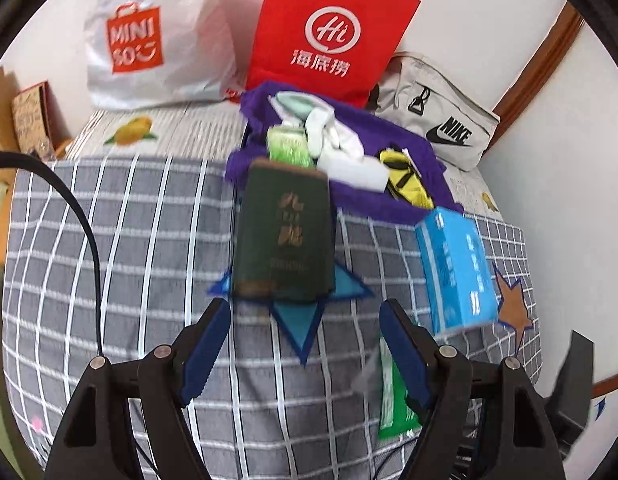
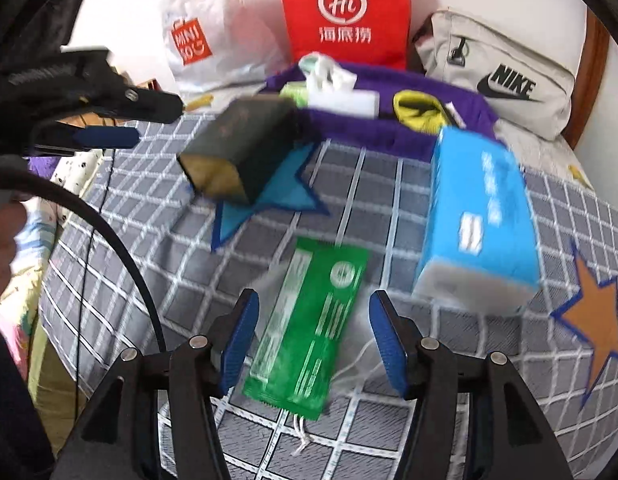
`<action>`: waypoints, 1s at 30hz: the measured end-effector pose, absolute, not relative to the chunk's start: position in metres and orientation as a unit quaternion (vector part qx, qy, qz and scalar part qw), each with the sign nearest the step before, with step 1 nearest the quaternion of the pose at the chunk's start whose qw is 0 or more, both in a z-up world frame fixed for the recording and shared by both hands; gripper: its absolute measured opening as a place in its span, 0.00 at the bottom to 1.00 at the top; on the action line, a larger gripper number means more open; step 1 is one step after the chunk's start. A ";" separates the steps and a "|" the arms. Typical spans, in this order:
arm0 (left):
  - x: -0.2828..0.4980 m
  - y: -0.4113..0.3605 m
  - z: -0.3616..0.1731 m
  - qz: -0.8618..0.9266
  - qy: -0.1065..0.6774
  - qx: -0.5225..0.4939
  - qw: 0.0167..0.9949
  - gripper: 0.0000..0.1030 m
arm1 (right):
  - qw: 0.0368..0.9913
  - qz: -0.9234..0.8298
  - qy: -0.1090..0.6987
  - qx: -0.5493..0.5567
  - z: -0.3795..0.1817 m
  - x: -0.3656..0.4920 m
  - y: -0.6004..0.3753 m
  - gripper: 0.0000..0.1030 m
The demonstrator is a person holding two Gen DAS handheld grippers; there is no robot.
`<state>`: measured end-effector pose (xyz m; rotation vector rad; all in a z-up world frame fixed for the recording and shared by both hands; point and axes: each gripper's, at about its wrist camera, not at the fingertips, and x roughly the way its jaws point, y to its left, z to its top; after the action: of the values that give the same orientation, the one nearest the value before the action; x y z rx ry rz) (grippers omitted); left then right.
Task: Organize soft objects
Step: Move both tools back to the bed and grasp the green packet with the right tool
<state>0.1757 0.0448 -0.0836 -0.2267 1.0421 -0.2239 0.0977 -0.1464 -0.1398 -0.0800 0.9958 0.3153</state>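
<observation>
My right gripper (image 2: 315, 340) is open over the checked bedspread (image 2: 389, 208), and a green packet (image 2: 309, 328) lies flat between its blue pads (image 2: 241, 344) without touching them. A translucent drawstring pouch lies under the packet. A blue tissue pack (image 2: 477, 220) lies to the right and a dark green box (image 2: 241, 148) ahead to the left. My left gripper (image 1: 307, 344) is open and holds nothing, just short of the dark green box (image 1: 285, 236). Behind it, a purple towel (image 1: 389, 200) holds white socks (image 1: 329, 132), a white block (image 1: 353, 172), a light green pack (image 1: 287, 144) and a yellow item (image 1: 405, 180).
Against the wall stand a white Miniso bag (image 1: 149, 40), a red paper bag (image 1: 329, 32) and a grey Nike pouch (image 1: 441, 116). A black cable (image 1: 81, 216) curves over the bed's left side. A wooden frame (image 1: 541, 52) runs along the right wall.
</observation>
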 end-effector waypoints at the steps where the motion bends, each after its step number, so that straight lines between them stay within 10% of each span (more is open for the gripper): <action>1: 0.170 0.045 -0.088 -0.100 0.497 -0.107 0.855 0.73 | 0.868 0.141 0.475 -0.039 -0.146 0.096 -0.145 0.55; 30: 0.133 0.031 -0.138 -0.171 0.522 -0.122 0.827 0.74 | 0.889 0.108 0.445 0.001 -0.141 0.075 -0.168 0.38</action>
<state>0.1331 0.0307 -0.1380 -0.2590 1.1084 -0.3629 0.0751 -0.1675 -0.1407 0.0028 0.9254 0.2250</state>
